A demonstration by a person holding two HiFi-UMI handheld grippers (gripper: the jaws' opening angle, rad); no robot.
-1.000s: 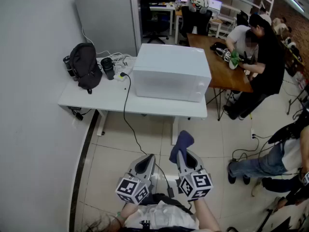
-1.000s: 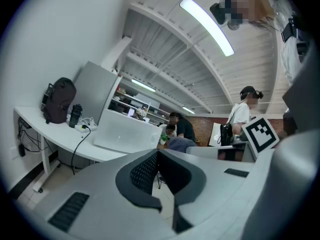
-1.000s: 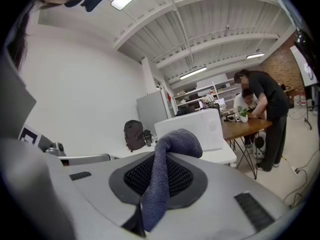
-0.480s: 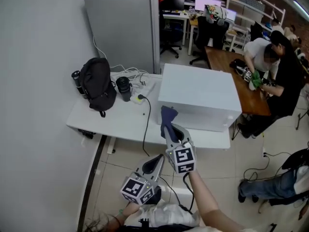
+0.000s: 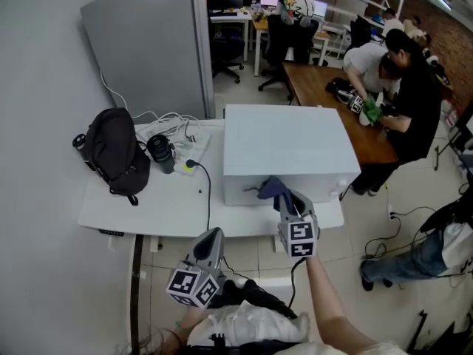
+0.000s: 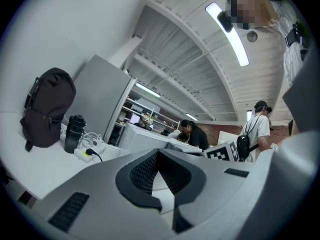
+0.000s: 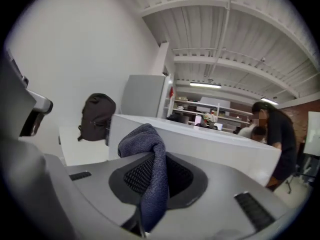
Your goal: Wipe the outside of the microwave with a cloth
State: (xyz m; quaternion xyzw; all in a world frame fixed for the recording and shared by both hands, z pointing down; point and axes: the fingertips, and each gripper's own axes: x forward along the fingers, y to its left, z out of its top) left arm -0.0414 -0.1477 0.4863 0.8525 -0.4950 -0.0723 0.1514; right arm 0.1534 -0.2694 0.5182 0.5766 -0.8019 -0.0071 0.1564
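Microwave: the white microwave [image 5: 284, 146] sits on the right part of the white surface [image 5: 140, 209].
Cloth: the dark blue cloth [image 5: 272, 188] sticks up out of the right tongs. It is low down, right by the front side of the microwave. I cannot tell if it touches.
Right tongs: the right tongs [image 5: 284, 198] are pinching the cloth tight between their tips.
Left tongs: the left tongs [image 5: 209, 241] are pressed together with nothing in them. They are held low, in front of the surface and apart from the microwave.
Other things: a black backpack [image 5: 112, 154] stands on the left of the surface. A black cup [image 5: 160, 152] is beside it, near a white power strip [image 5: 189, 163].
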